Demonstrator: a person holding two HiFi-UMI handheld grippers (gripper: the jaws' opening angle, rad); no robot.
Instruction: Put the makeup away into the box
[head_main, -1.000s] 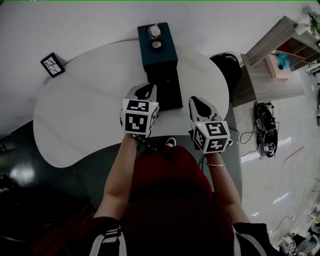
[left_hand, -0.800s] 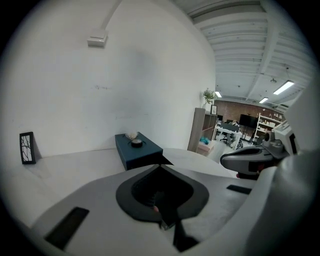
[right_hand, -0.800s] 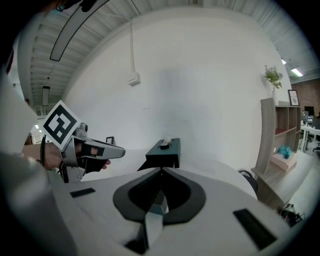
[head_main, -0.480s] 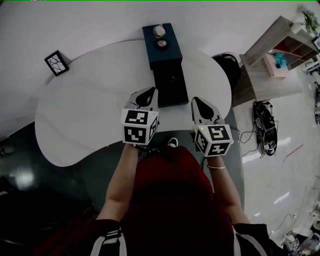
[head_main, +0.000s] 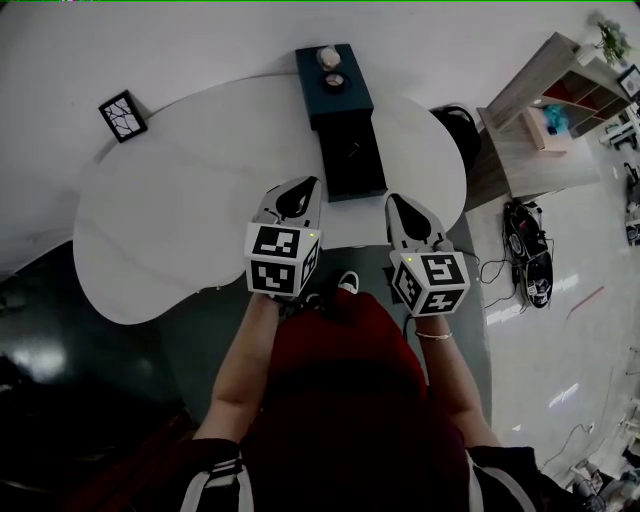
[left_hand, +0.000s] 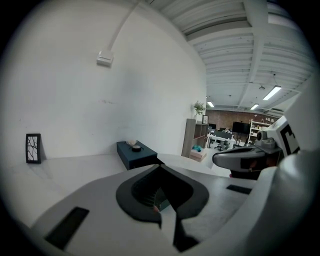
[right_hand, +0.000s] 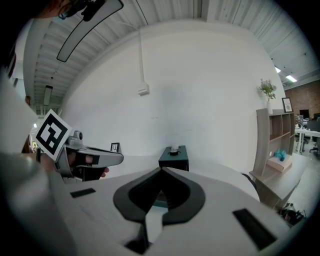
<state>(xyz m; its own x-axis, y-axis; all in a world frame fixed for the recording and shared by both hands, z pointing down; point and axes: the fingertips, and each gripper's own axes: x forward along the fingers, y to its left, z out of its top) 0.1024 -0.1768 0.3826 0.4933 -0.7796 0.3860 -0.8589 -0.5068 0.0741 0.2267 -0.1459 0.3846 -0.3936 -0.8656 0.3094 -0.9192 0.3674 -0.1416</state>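
Two tools: left gripper (head_main: 296, 192) and right gripper (head_main: 399, 205), both closed and empty. One dark teal box (head_main: 340, 98) at the far edge of the table (head_main: 180, 220). Two small round things sit on top of it: pale item (head_main: 328, 57) and dark item (head_main: 334, 80).

Curved white desk (head_main: 170, 230) fills the head view from centre out to 9 o'clock. Plain white wall (left_hand: 75, 100) behind it. A small black-framed picture (head_main: 122, 116) stands against the wall at 10 o'clock. A white junction box (left_hand: 104, 59) sits high on the wall, conduit rising from it.

Pale wooden shelf unit (head_main: 560, 110) at 2 o'clock, potted plant (right_hand: 267, 90) on top.

Floor (head_main: 570, 350) is pale and glossy at 4 o'clock, dark and reflective at 8 o'clock. Dark gear with cables (head_main: 527, 255) lies on it at 3 o'clock.

Ribbed white ceiling (left_hand: 240, 45), strip lights (left_hand: 272, 92) lit.
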